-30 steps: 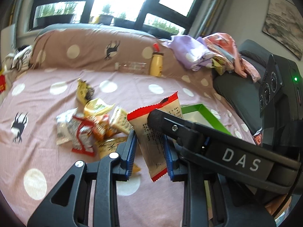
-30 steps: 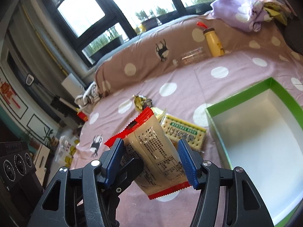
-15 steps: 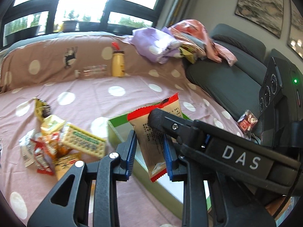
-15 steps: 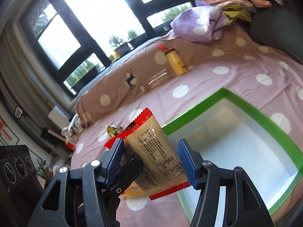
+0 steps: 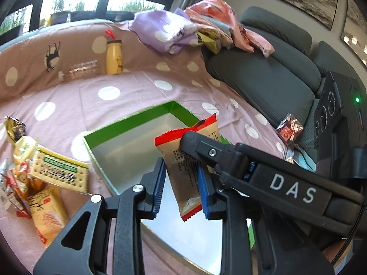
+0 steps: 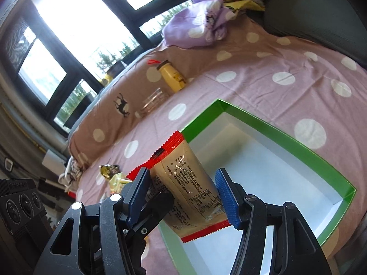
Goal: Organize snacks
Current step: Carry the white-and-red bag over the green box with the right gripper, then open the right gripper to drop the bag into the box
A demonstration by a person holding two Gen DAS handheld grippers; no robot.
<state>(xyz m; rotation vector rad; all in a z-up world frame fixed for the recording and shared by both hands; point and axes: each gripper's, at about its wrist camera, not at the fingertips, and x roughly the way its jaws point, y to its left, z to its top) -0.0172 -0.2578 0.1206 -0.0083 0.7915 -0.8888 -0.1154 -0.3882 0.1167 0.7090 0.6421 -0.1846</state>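
**Tan packet held over green box**

Over the green-rimmed white cardboard box (image 5: 128, 123) in the left wrist view, we see the tan plastic snack packet with red crimped ends (image 5: 183, 171) between the left gripper (image 5: 181, 190) blue pads, the black right gripper finger lying across its top. Loose snack packs (image 5: 45, 178) pile left of the box on pink dotted sheet (image 5: 103, 91).

Right wrist view: right gripper (image 6: 183, 197) stands wide around that packet; whether either gripper truly pinches it, we cannot tell. Yellow bottle (image 6: 172, 76) stands behind.
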